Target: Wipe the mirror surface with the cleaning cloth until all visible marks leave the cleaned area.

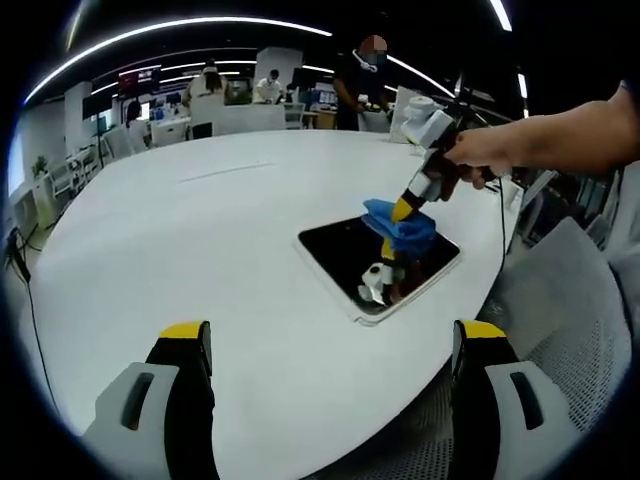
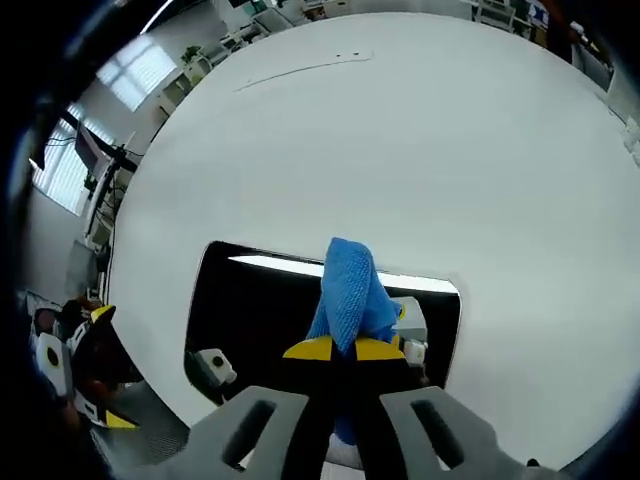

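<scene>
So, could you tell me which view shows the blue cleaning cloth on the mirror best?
The right gripper view: the cleaning cloth sits large and central, pinched between the right gripper's jaws over the mirror. The left gripper view shows the cloth smaller and farther off, under the right gripper, with the whole mirror on the table.

The right gripper (image 2: pixel 345 349) points down, jaws clamped together at 6 o'clock. The left gripper (image 1: pixel 330 345) hangs with jaws spread wide.

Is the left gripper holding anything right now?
No. The left gripper stands open over the white table, jaws wide apart with nothing between them, while the right gripper holds the blue cloth.
</scene>
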`<state>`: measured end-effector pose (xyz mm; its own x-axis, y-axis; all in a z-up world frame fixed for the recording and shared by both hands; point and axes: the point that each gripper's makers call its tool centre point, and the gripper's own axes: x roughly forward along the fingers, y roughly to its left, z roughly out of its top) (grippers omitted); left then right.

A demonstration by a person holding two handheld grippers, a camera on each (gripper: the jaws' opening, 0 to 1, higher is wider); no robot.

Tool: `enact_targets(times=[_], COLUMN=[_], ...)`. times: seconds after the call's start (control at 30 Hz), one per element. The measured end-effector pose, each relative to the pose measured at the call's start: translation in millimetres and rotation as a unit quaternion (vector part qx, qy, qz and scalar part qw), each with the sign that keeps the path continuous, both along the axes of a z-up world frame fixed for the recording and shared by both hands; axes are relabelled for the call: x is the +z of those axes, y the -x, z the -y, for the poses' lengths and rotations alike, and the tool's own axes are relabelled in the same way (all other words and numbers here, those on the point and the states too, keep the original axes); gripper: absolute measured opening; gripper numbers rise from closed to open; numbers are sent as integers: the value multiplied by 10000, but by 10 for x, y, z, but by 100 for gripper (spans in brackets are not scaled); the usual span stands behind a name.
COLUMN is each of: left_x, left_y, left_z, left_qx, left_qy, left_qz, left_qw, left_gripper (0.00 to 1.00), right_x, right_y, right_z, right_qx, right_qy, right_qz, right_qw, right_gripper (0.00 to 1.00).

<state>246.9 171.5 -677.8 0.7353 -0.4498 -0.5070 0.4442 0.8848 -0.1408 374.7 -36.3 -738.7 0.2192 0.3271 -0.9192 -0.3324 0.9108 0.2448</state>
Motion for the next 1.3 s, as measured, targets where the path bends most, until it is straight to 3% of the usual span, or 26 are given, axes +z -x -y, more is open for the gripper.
enact_targets(times=[0.5, 0.63, 0.87, 1.13, 1.23, 1.3], left_x=[70, 107, 260, 167, 191, 151], left_y=[13, -1, 10, -7, -24, -8], left_z=[61, 6, 24, 15, 31, 42], left_qx=[-24, 180, 317, 384, 321, 227], left_qy=[18, 218, 129, -46, -25, -55], left_qz=[67, 12, 193, 261, 427, 379], left_qw=[10000, 9996, 9992, 9989, 9986, 9990], left_gripper=[99, 99, 99, 99, 99, 99], right_x=[-45, -43, -24, -2, -6, -13], right_y=[265, 331, 482, 621, 648, 663], right_z=[28, 38, 62, 59, 60, 62], right_qx=[-48, -28, 21, 35, 28, 43], right_qy=[-110, -100, -102, -146, -164, -168], right_qz=[-59, -37, -8, 3, 7, 15], right_qw=[9999, 9999, 9999, 9999, 9999, 9998], right_gripper=[0, 0, 0, 0, 0, 0])
